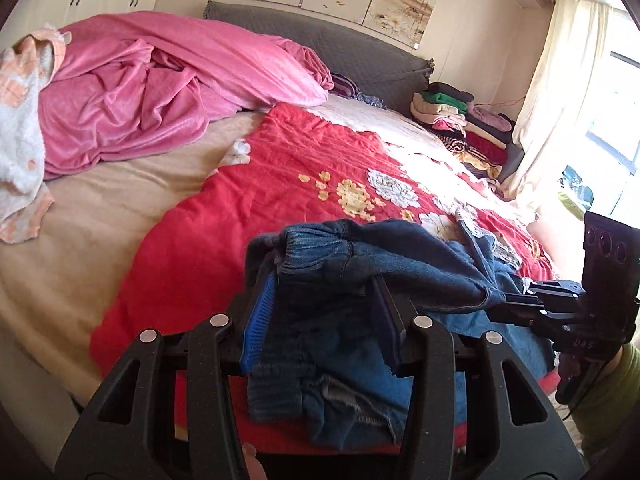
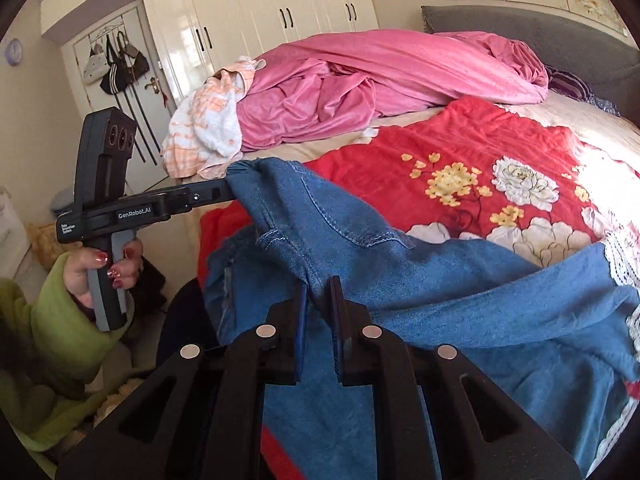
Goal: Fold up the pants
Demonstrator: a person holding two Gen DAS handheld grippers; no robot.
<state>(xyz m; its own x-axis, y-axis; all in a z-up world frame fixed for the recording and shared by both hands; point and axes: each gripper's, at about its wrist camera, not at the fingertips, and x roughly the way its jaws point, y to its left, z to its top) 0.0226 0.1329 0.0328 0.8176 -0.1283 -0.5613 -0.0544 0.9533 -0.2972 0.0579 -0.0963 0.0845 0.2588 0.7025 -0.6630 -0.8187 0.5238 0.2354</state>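
Note:
Blue denim pants (image 1: pixel 348 360) hang between both grippers above the red flowered quilt (image 1: pixel 240 220). In the left wrist view my left gripper (image 1: pixel 320 280) is shut on the bunched elastic waistband, with cloth draped over and between its fingers. The right gripper (image 1: pixel 504 304) pinches another point of the waist at the right. In the right wrist view the right gripper (image 2: pixel 320 292) is shut on a fold of the pants (image 2: pixel 440 300). The left gripper (image 2: pixel 229 188) holds the waistband corner at the upper left. The legs trail onto the quilt (image 2: pixel 460 140).
A crumpled pink blanket (image 1: pixel 140 92) and a white-and-orange towel (image 2: pixel 208 128) lie at the head of the bed. Folded clothes (image 1: pixel 460 128) are stacked by the curtain (image 1: pixel 560 100). A hand (image 2: pixel 116 268) in a green sleeve (image 2: pixel 52 320) holds the left gripper's handle. Wardrobe doors (image 2: pixel 260 8) stand behind.

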